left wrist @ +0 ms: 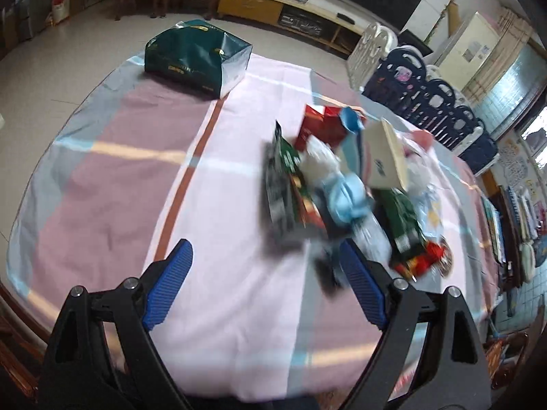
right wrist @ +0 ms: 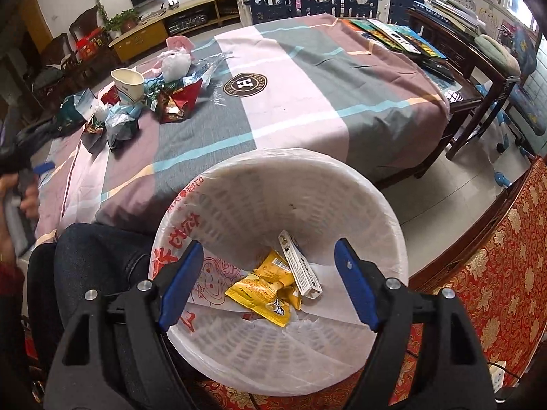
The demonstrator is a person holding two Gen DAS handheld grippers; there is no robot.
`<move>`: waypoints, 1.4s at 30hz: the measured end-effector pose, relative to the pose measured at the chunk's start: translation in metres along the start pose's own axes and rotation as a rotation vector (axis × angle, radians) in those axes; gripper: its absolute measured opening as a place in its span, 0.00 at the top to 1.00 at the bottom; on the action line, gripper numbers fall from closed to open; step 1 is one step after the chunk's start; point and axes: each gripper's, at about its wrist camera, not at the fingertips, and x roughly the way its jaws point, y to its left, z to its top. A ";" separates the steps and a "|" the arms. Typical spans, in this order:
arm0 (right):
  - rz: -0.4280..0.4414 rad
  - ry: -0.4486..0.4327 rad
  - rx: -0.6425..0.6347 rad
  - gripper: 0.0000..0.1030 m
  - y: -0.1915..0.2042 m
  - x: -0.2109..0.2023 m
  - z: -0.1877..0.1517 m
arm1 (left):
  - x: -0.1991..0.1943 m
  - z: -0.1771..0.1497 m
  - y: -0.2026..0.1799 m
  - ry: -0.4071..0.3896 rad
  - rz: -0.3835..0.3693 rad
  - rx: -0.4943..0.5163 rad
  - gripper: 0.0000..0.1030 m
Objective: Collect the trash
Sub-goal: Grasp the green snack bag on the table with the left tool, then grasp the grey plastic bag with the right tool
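A blurred pile of trash (left wrist: pixel 328 184) lies on the striped tablecloth (left wrist: pixel 222 290): a red carton (left wrist: pixel 321 126), a cream paper cup (left wrist: pixel 386 157), a green packet (left wrist: pixel 282 184) and a light blue wrapper (left wrist: pixel 348 198). My left gripper (left wrist: pixel 264 244) hangs open just before the pile, its pads bare. In the right wrist view the same pile (right wrist: pixel 154 95) sits far left on the table. My right gripper (right wrist: pixel 269 243) stands open over a white lined bin (right wrist: pixel 342 184). A yellow wrapper (right wrist: pixel 263 290) and a narrow white box (right wrist: pixel 301 266) lie in the bin, below the pads.
A dark green gift bag (left wrist: pixel 195 54) stands at the table's far corner. Books (right wrist: pixel 393 34) lie along the far edge. The person's jeans-clad legs (right wrist: pixel 95 249) are left of the bin, a red and gold chair (right wrist: pixel 495 273) right of it. Navy fence panels (left wrist: pixel 427 102) stand behind the table.
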 end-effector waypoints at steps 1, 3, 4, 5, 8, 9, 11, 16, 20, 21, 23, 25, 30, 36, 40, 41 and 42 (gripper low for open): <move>0.001 0.006 0.000 0.25 0.001 0.003 0.001 | 0.009 0.008 -0.003 0.007 0.010 0.011 0.15; 0.007 0.019 0.003 0.25 0.004 0.010 0.003 | 0.028 0.019 -0.011 0.030 0.011 0.049 0.20; 0.009 0.027 0.005 0.25 0.005 0.013 0.005 | 0.037 0.020 -0.014 0.048 0.003 0.072 0.28; 0.016 0.035 0.006 0.25 0.007 0.017 0.006 | 0.051 0.022 -0.017 0.083 -0.002 0.100 0.55; 0.037 0.037 -0.007 0.25 0.018 0.023 0.012 | 0.065 0.009 -0.012 0.141 -0.006 0.105 0.89; 0.045 0.034 -0.013 0.25 0.022 0.025 0.014 | 0.061 0.004 -0.008 0.126 -0.003 0.099 0.90; 0.069 0.027 -0.025 0.25 0.033 0.030 0.022 | 0.041 -0.013 0.001 0.094 -0.006 0.101 0.90; 0.167 -0.005 -0.069 0.25 0.076 0.045 0.050 | -0.011 -0.059 0.038 0.036 -0.062 0.053 0.90; 0.209 -0.017 -0.158 0.25 0.132 0.075 0.081 | -0.023 -0.074 0.061 0.028 -0.090 0.013 0.90; 0.209 -0.017 -0.167 0.25 0.143 0.081 0.088 | -0.022 -0.075 0.062 0.033 -0.099 0.016 0.90; 0.196 -0.035 -0.181 0.25 0.166 0.095 0.107 | -0.020 -0.081 0.063 0.043 -0.117 0.014 0.90; 0.175 -0.052 -0.180 0.25 0.182 0.107 0.123 | -0.023 -0.085 0.062 0.026 -0.122 0.028 0.89; 0.179 -0.032 -0.183 0.27 0.219 0.148 0.160 | -0.024 -0.087 0.059 0.020 -0.135 0.051 0.72; 0.158 0.047 -0.301 0.42 0.265 0.177 0.155 | -0.024 -0.083 0.070 0.005 -0.152 -0.004 0.49; 0.178 0.042 -0.342 0.52 0.272 0.177 0.142 | -0.019 -0.082 0.077 0.031 -0.174 -0.054 0.48; 0.193 0.043 -0.337 0.53 0.270 0.174 0.140 | -0.018 -0.081 0.077 0.035 -0.174 -0.058 0.48; 0.209 0.038 -0.329 0.54 0.268 0.171 0.138 | -0.017 -0.081 0.077 0.037 -0.169 -0.058 0.48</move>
